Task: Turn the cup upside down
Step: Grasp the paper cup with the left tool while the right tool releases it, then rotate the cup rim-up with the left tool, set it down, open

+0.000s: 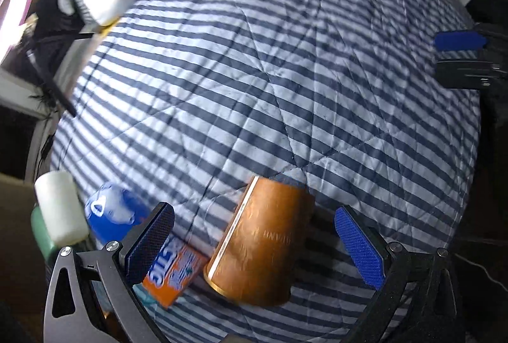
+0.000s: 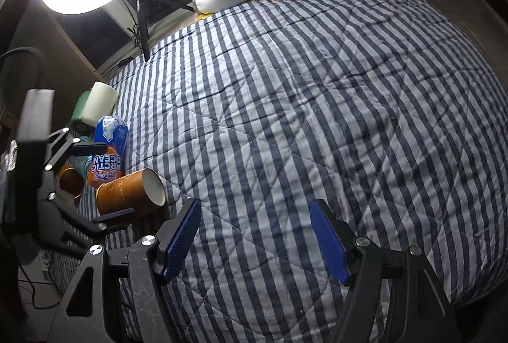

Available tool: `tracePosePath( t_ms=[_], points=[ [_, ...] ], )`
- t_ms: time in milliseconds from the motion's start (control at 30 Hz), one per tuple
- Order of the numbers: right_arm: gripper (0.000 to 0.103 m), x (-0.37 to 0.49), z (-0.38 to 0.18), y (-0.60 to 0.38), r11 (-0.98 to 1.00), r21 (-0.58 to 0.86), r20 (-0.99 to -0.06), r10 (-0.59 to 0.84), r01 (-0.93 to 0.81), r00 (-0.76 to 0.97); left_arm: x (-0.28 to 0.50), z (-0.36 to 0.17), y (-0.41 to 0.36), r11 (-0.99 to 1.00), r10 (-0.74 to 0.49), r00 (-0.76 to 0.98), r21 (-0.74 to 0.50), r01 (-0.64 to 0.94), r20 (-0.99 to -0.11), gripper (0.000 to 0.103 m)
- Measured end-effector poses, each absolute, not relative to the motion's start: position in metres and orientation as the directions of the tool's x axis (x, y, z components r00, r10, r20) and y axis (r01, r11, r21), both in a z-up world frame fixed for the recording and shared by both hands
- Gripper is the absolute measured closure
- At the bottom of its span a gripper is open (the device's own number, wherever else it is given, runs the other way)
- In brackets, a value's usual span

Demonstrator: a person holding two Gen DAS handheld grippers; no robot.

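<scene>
While your left gripper point(image 1: 254, 244) hangs with its blue pads spread wide, the copper-coloured cup point(image 1: 263, 244) lies on its side between them on the striped quilt point(image 1: 285, 73), touching neither pad, its white-lined mouth facing the open bed. Your right gripper point(image 2: 255, 240) is also parted, holding nothing, over bare quilt well right of the cup. An Arctic Ocean can point(image 2: 108, 149) lies just beside the cup.

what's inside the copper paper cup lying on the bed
The copper paper cup lies on its side; its open mouth shows only a pale lining, apparently empty. The deepest part near the base is hidden.
</scene>
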State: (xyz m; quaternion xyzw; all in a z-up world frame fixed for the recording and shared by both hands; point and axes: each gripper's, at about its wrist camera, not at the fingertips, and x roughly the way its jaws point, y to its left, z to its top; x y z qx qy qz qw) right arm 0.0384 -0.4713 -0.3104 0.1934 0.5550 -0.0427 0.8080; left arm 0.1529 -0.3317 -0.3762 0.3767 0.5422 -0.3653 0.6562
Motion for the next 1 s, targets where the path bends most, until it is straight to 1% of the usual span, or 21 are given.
tracePosePath(
  t_ms=[67,200,400,500,600,800,833,1000],
  points=[
    [0.035,0.034,-0.310,-0.476,0.918,0.264,-0.913,0.140,0.295,0.384,0.155,-0.385,-0.339,0.427,-0.044,0.117,0.087,0.900,-0.992,0.001],
    [0.035,0.028,-0.308,-0.482,0.914,0.260,-0.913,0.128,0.312,0.386,0.153,-0.400,-0.350,0.387,0.009,0.110,0.105,0.916,-0.994,0.001],
    [0.035,0.024,-0.308,-0.483,0.915,0.256,-0.913,0.124,0.310,0.388,0.153,-0.410,-0.361,0.366,0.036,0.104,0.110,0.924,-0.994,0.001],
    [0.035,0.025,-0.308,-0.482,0.917,0.258,-0.912,0.127,0.304,0.390,0.154,-0.416,-0.360,0.366,0.051,0.094,0.106,0.924,-0.994,0.004],
    [0.035,0.025,-0.307,-0.480,0.920,0.255,-0.912,0.126,0.298,0.391,0.156,-0.419,-0.357,0.375,0.056,0.075,0.091,0.923,-0.996,0.010],
    [0.035,0.028,-0.307,-0.481,0.919,0.263,-0.908,0.134,0.293,0.396,0.162,-0.427,-0.345,0.398,0.054,0.052,0.069,0.915,-0.997,0.036],
    [0.035,0.029,-0.307,-0.480,0.920,0.262,-0.908,0.134,0.290,0.397,0.162,-0.427,-0.343,0.404,0.050,0.043,0.060,0.913,-0.998,0.037],
    [0.035,0.034,-0.306,-0.480,0.926,0.259,-0.905,0.134,0.273,0.403,0.161,-0.424,-0.329,0.436,0.001,0.028,0.025,0.900,-1.000,0.038]
  ],
)
